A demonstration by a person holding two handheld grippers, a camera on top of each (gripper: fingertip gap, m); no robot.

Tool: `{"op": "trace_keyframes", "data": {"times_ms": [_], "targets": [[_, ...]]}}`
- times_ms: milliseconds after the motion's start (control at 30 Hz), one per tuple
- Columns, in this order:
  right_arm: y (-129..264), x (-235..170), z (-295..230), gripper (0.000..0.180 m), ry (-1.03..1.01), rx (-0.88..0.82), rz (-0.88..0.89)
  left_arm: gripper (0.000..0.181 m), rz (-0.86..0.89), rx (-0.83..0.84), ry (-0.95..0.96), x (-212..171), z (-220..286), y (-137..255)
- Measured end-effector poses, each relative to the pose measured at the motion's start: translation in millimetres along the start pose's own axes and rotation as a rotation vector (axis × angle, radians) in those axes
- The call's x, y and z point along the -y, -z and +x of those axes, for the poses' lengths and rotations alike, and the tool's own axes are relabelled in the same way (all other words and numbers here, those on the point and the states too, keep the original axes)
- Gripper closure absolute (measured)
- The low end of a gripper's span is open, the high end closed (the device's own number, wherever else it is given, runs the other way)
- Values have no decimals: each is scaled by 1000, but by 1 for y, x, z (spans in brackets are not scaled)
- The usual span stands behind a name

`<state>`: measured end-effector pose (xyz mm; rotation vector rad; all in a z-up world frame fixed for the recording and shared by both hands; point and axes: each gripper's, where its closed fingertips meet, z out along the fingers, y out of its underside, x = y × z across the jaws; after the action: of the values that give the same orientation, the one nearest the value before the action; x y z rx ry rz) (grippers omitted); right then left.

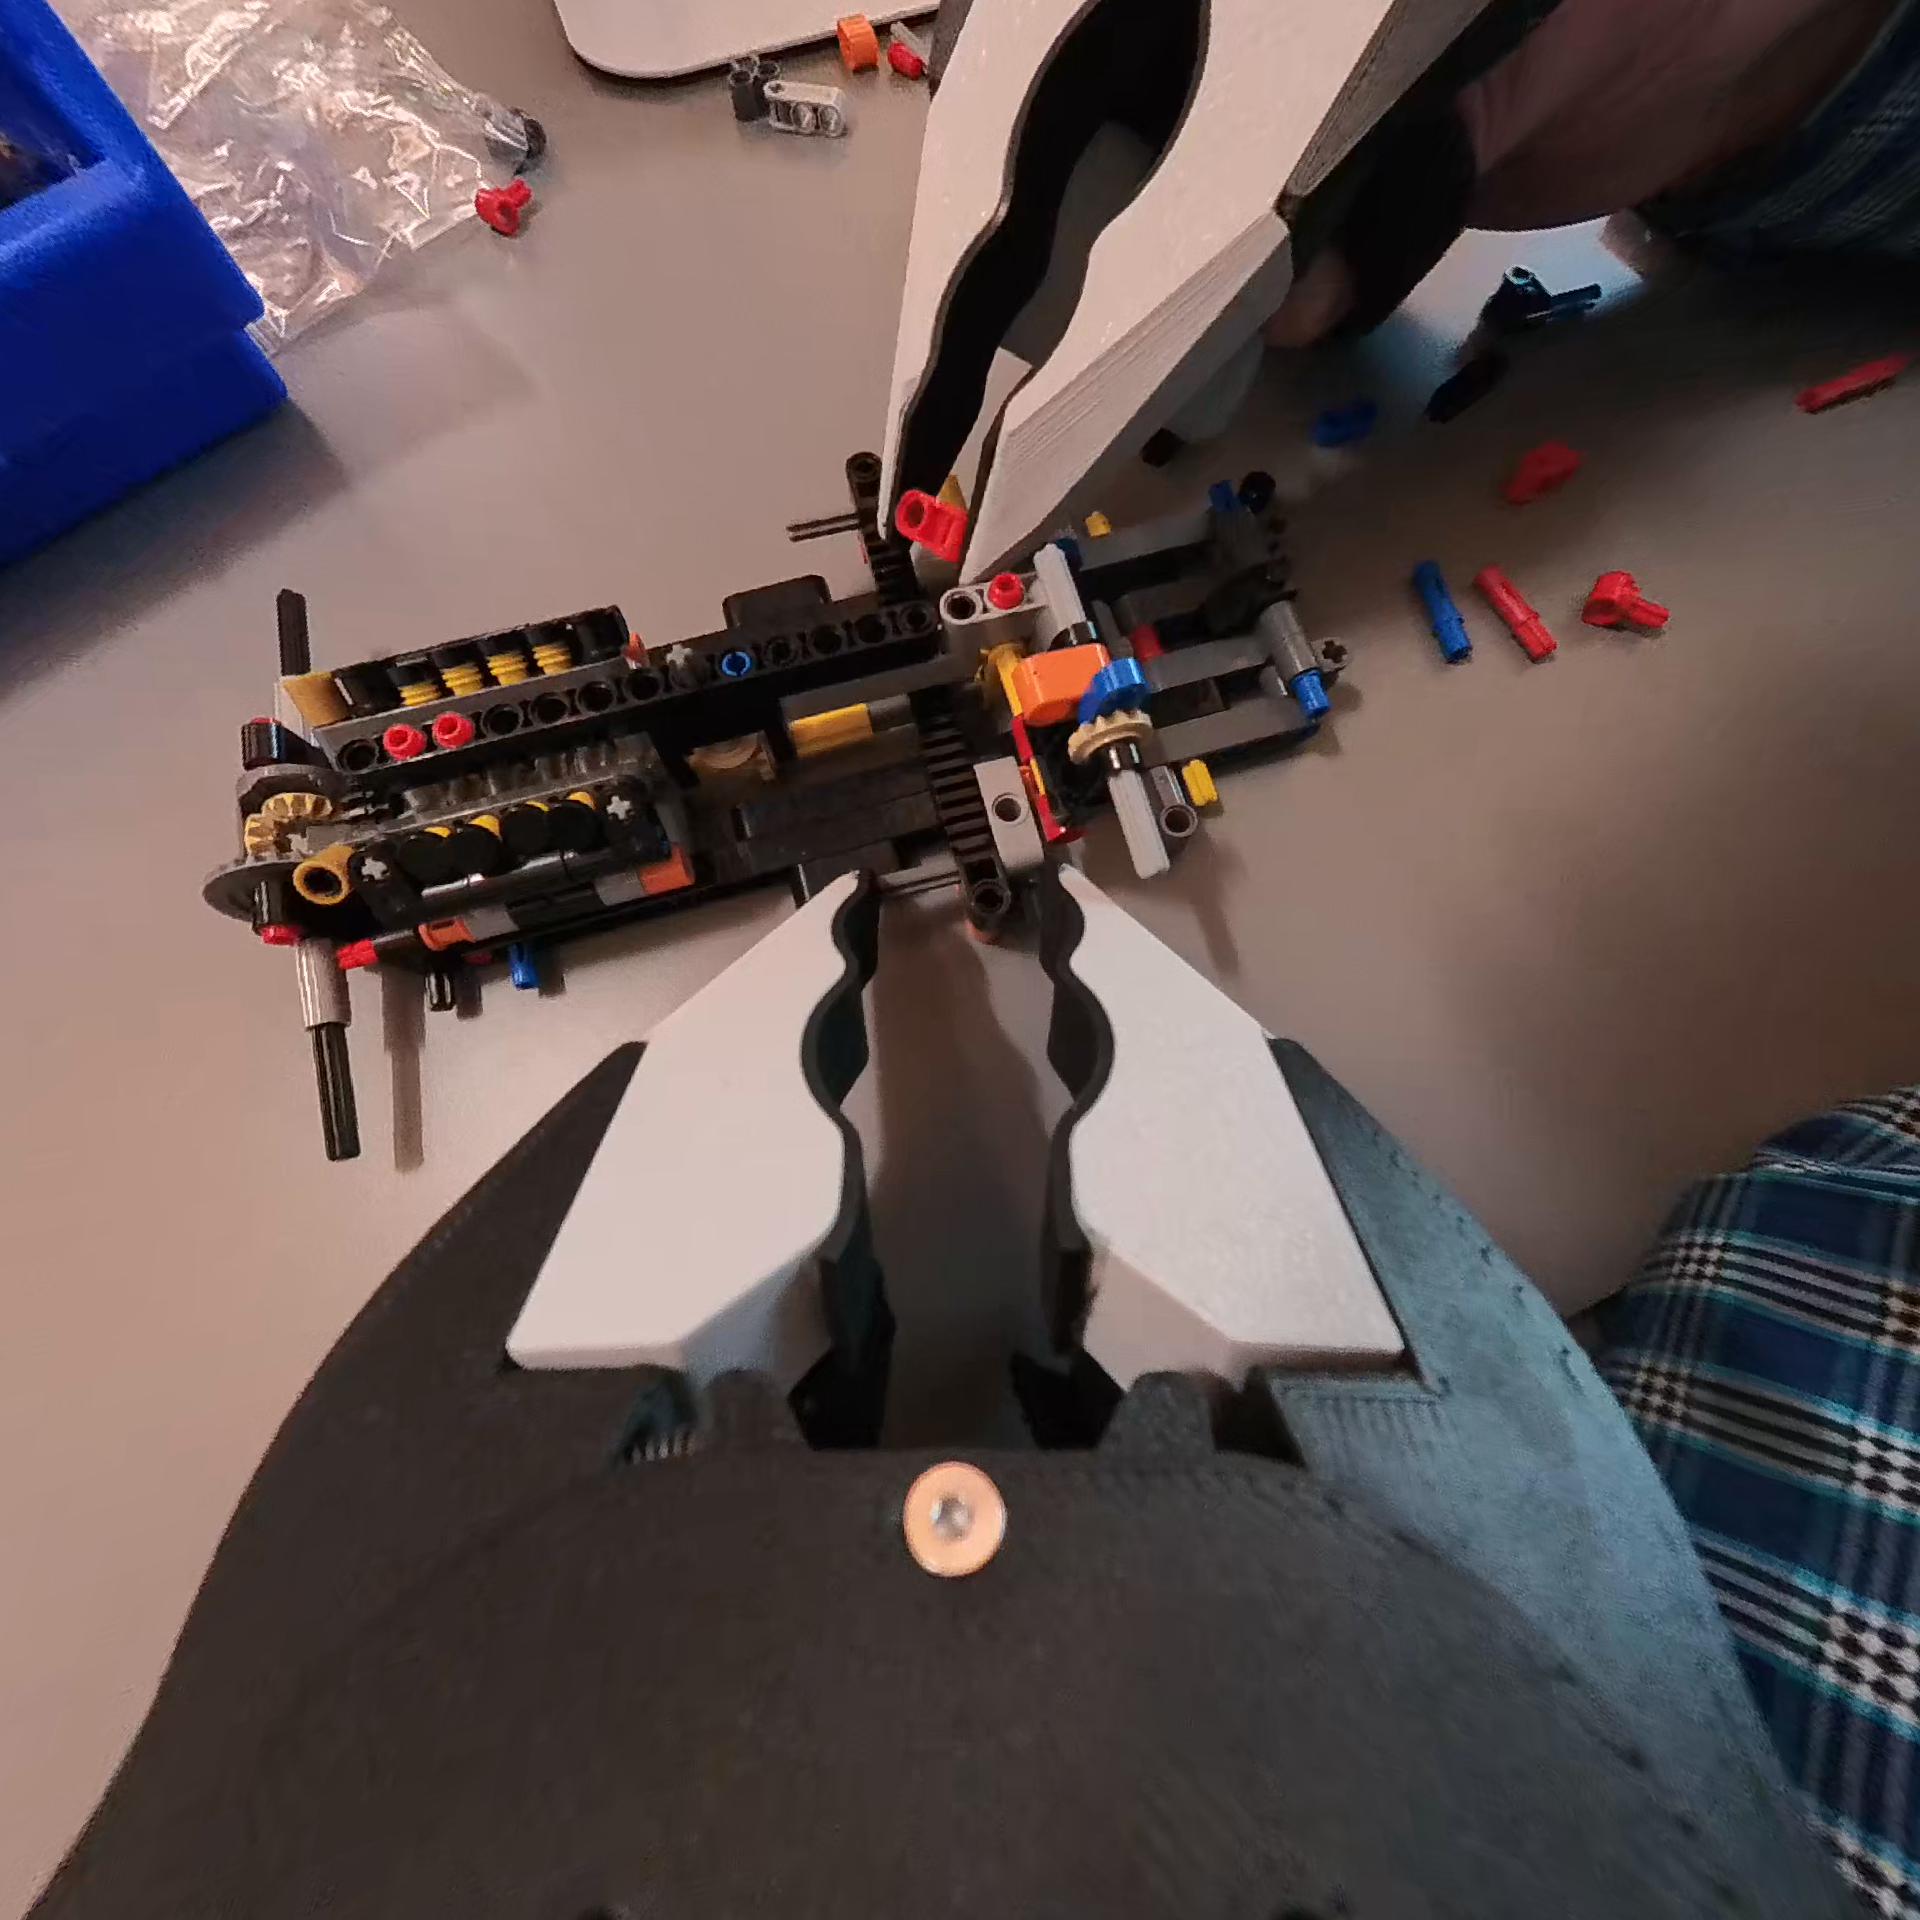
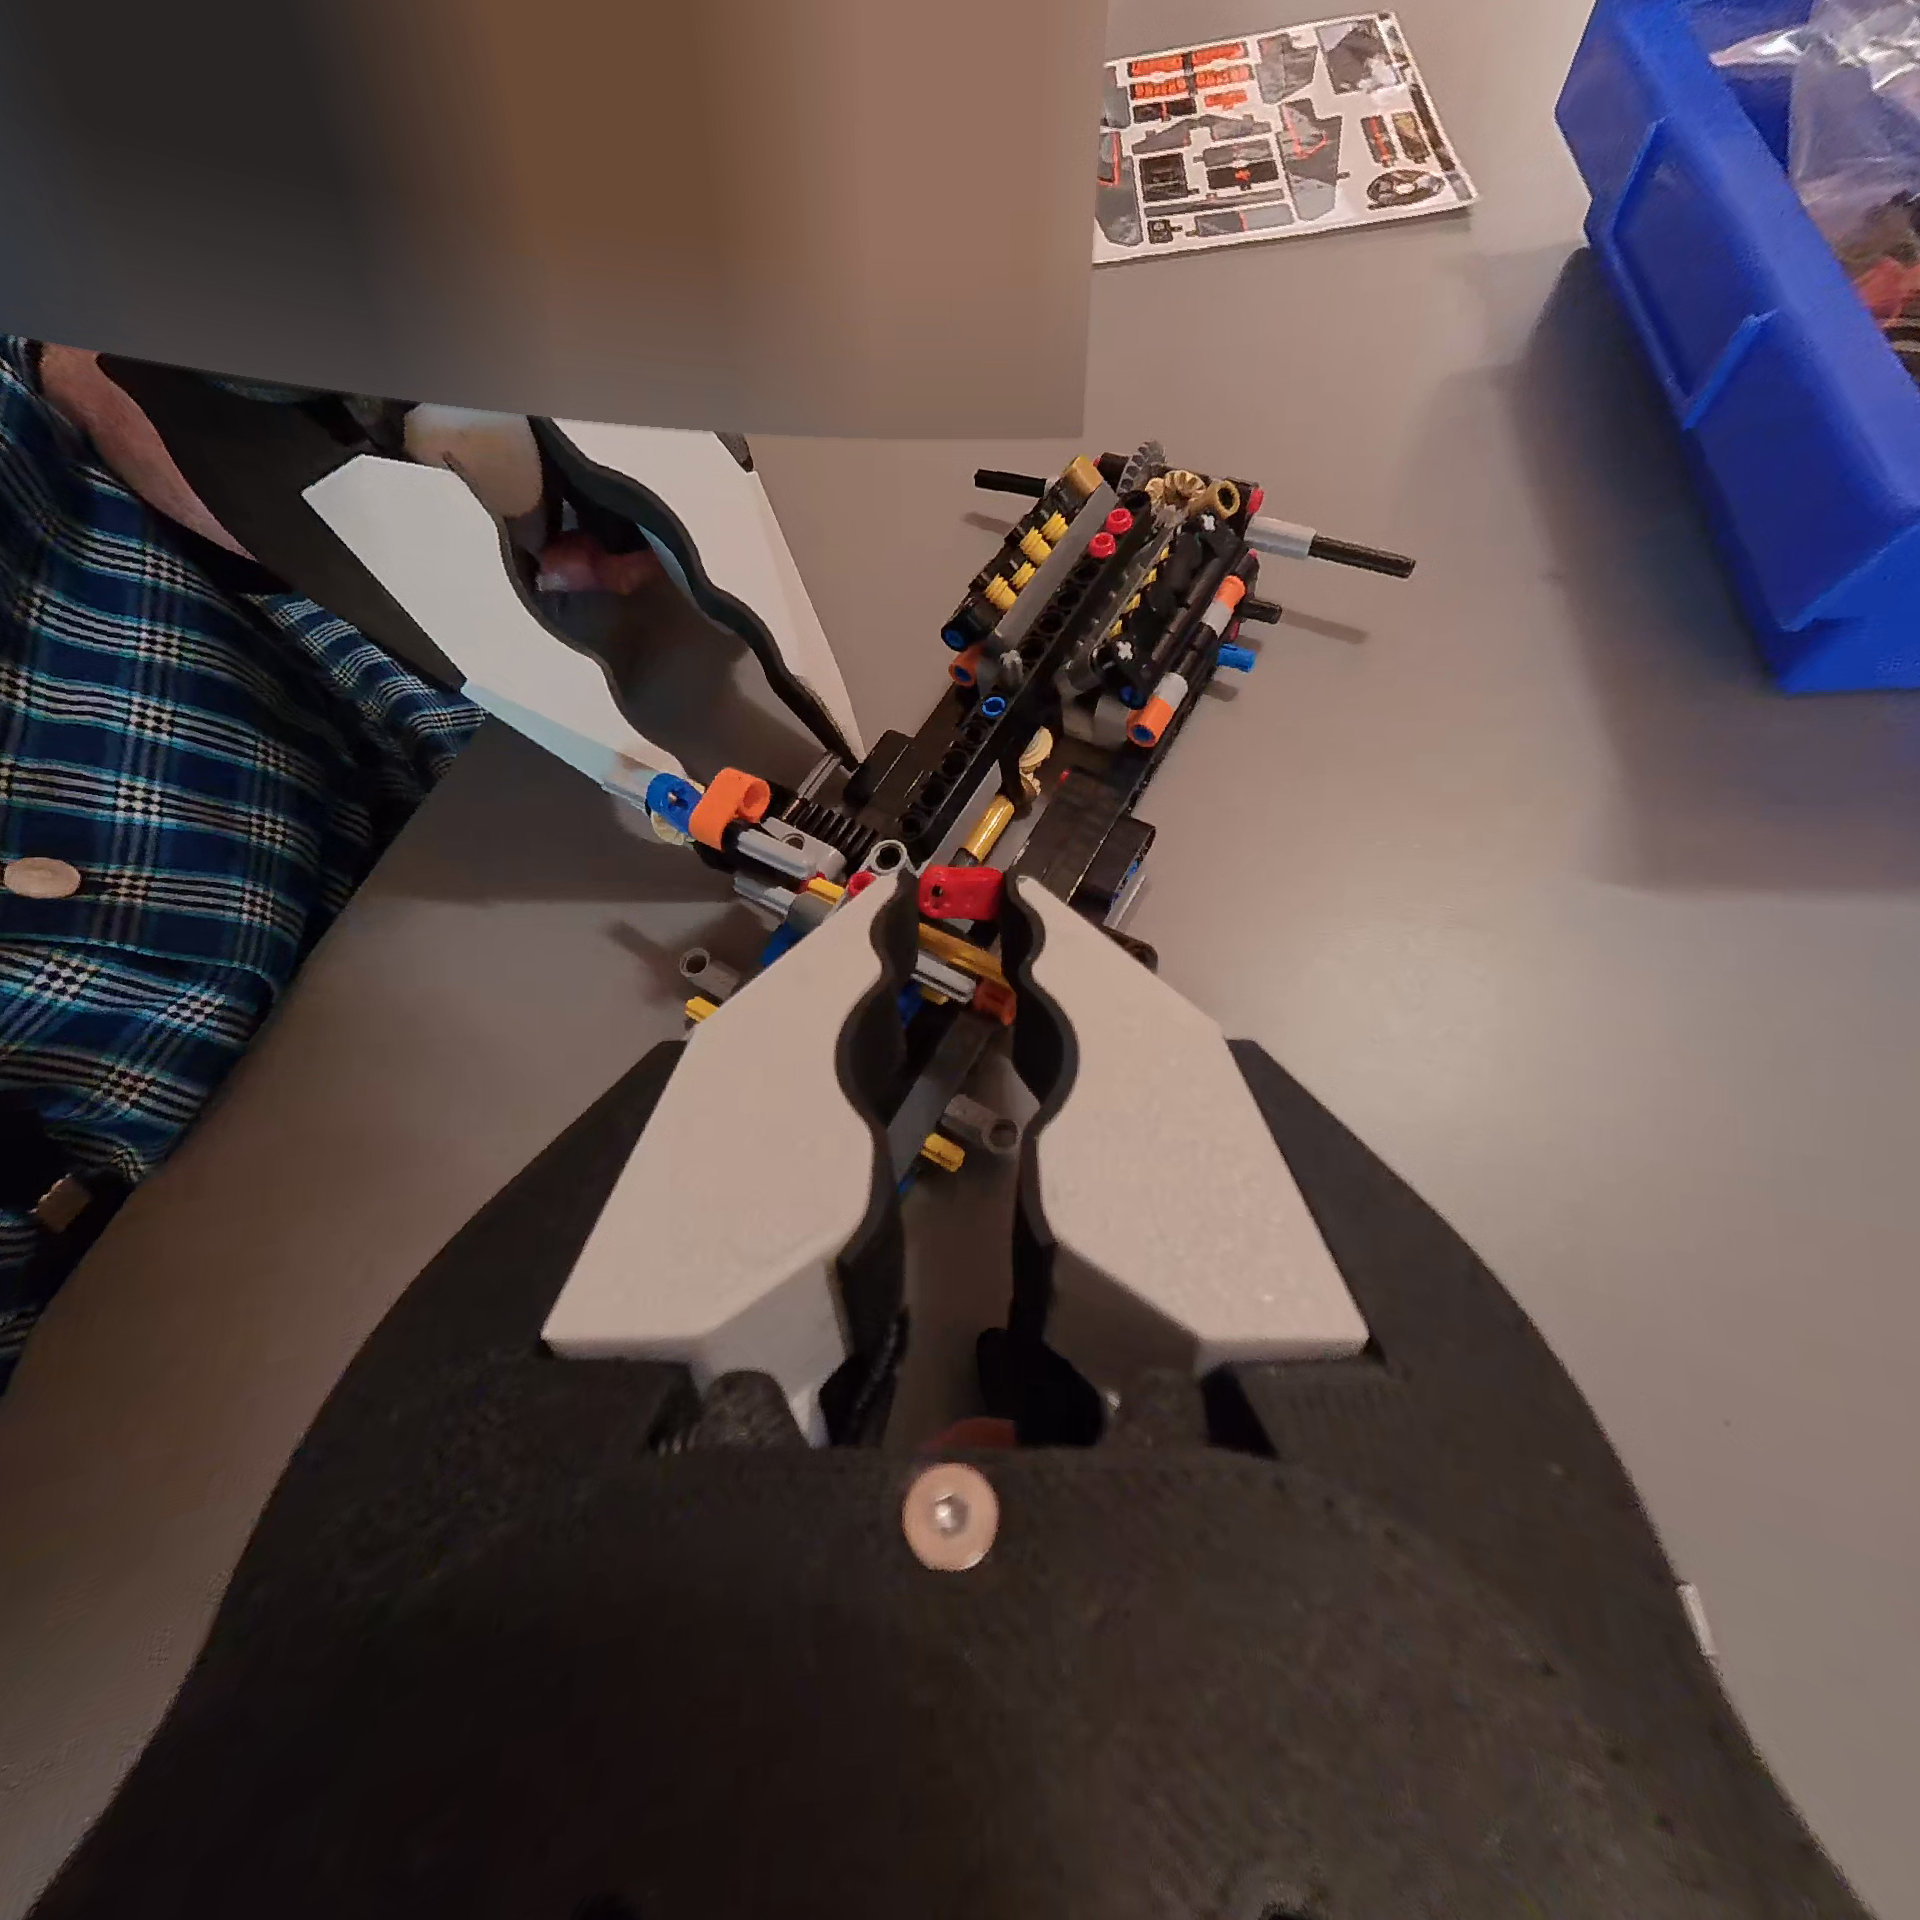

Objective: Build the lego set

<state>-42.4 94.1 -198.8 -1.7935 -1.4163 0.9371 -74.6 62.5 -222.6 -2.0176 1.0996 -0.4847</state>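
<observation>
Blue bin (image 1: 94, 312) at the table's (image 1: 623, 436) far left edge in the left wrist view, crumpled clear bag (image 1: 312, 135) just beside it. Near the middle of the table, the half-built chassis (image 1: 644, 769) lying lengthwise: gears and yellow pieces packed at its left end, a black toothed rack across its middle, an open grey frame at its right end. No wheels, body panels or stickers on it yet, so well short of finished by the look of it.

Left gripper (image 1: 956, 883) at the chassis's near side, fingers spread partway, tips either side of the rack's near end; whether they actually press on it cannot be told. Probably bracing the model for the other hand's work.

Across the chassis, right gripper (image 2: 961, 894) pinched closed on a small red connector (image 2: 961, 894), held just above the far side of the model by a grey beam end. Seemingly about to be pressed into place; not yet seated as far as visible.

Further right, loose pins and connectors (image 1: 1496, 613) in red, blue and black scattered toward the table's right edge, all still unused. In the right wrist view, a sticker sheet (image 2: 1278, 135) untouched near the far edge. Much left: many loose parts to fit, more bagged pieces in the bin.
</observation>
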Motion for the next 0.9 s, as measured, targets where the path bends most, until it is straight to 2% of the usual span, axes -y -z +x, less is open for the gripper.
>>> {"op": "trace_keyframes", "data": {"times_ms": [600, 900], "targets": [[-1, -2, 3, 167, -21, -4, -11, 157, 4, -11, -24, 0, -1, -1], [-1, 0, 0, 168, -30, 12, 1, 157, -12, -102, -83, -3, -9, 3]]}}
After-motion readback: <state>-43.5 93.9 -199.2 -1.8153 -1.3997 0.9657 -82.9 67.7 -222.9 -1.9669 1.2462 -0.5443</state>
